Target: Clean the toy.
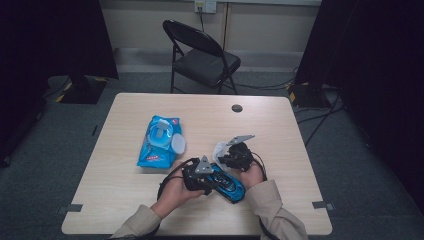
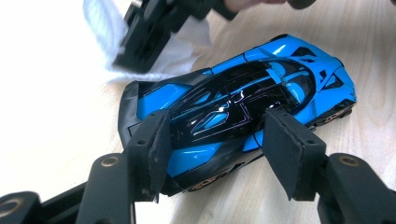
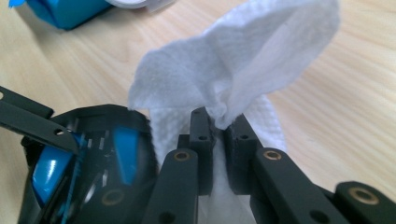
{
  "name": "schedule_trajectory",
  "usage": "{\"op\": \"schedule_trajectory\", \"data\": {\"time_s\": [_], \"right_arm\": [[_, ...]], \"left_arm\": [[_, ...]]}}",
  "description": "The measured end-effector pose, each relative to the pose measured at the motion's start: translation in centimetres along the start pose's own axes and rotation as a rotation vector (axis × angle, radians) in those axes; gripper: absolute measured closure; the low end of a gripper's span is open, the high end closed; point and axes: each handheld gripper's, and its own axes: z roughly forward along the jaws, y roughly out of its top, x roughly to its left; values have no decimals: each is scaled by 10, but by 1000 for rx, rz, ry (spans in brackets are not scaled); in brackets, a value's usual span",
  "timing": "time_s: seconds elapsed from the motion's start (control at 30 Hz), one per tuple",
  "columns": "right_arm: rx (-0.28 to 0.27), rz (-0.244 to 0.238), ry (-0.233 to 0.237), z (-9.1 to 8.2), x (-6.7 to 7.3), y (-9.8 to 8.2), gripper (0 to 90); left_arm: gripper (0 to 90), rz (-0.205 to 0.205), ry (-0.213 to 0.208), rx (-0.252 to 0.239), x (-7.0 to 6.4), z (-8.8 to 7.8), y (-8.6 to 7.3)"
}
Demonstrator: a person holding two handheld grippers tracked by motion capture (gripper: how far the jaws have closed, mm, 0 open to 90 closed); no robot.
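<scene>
Standing on grey carpet, pale wooden surface (image 1: 125,150) (black folding chair (image 1: 202,55) behind): left gripper (image 2: 215,140) clamps blue-and-black toy car (image 2: 243,98); right gripper (image 3: 219,126) pinches white wipe (image 3: 243,56).

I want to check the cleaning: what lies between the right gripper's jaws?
A white wipe, pinched by the right gripper in the right gripper view, beside the blue toy car.
</scene>
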Motion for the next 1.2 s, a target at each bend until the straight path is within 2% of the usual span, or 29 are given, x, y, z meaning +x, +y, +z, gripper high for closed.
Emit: {"op": "schedule_trajectory", "data": {"time_s": [0.03, 0.23, 0.33, 0.43, 0.53, 0.7, 0.8, 0.93, 1.2], "right_arm": [[-5, 16, -20, -5, -4, -3, 836], [-27, 50, -34, -15, -15, -11, 837], [-43, 83, -36, -24, -22, -16, 839], [-53, 84, -48, -29, -24, -18, 840], [-82, 119, -42, -40, -31, -22, 840], [-99, 123, -38, -55, -37, -29, 840], [-104, 123, -25, -61, -37, -34, 840], [-82, 88, 5, -70, -29, -49, 839], [-70, 74, 63, -78, -16, -78, 837]], "left_arm": [[420, -5, 0, -3, -1, 0, 0], [420, -1, -1, -3, 0, 0, 0], [420, 1, -4, 2, 0, 0, 0], [421, 1, -3, 0, 0, 0, 0], [421, 2, -4, -1, 0, 0, 0], [420, 3, -5, 2, 1, 0, 0], [421, 2, -6, 0, 1, 0, 0], [421, 5, -6, 2, 1, 0, 0], [421, -1, -3, -2, 0, 0, 0]]}}
